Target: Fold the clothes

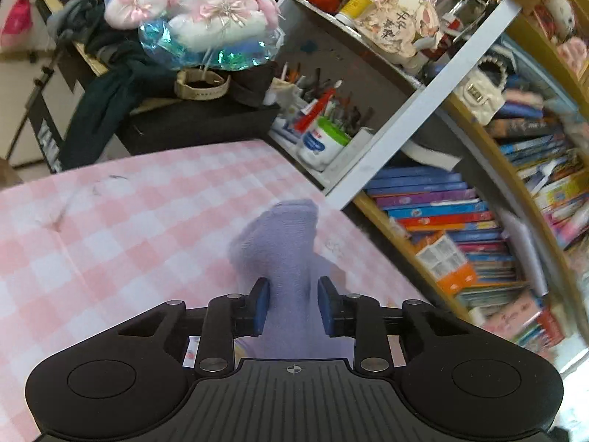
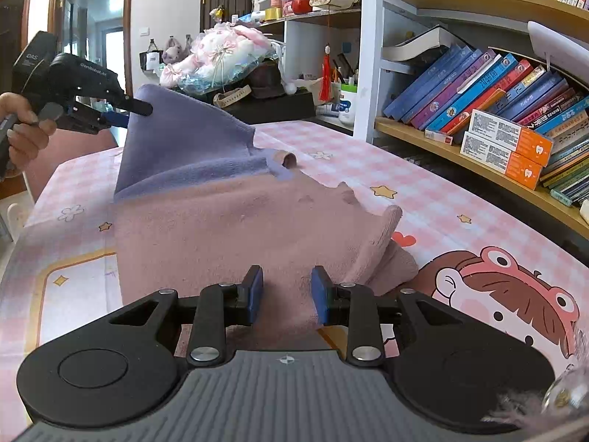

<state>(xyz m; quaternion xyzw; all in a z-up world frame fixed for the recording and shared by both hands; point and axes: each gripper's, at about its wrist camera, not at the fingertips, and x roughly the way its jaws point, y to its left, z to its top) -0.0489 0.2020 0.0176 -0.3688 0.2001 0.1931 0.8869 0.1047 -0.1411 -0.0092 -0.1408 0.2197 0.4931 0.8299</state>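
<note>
A pink checked tablecloth covers the table, the pink-and-purple garment lying on it.

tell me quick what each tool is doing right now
Left tool: shut on the purple end of the garment, lifted off the table.
Right tool: shut on the pink end of the garment, low near the tablecloth.

Fuzzy fleece garment; glossy plastic tablecloth.

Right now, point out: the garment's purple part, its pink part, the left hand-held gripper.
purple part [image 2: 184, 140]: right wrist view, middle of the lifted flap.
pink part [image 2: 235, 228]: right wrist view, flat middle.
left hand-held gripper [image 2: 127, 116]: right wrist view, fingertips at the purple edge.
</note>
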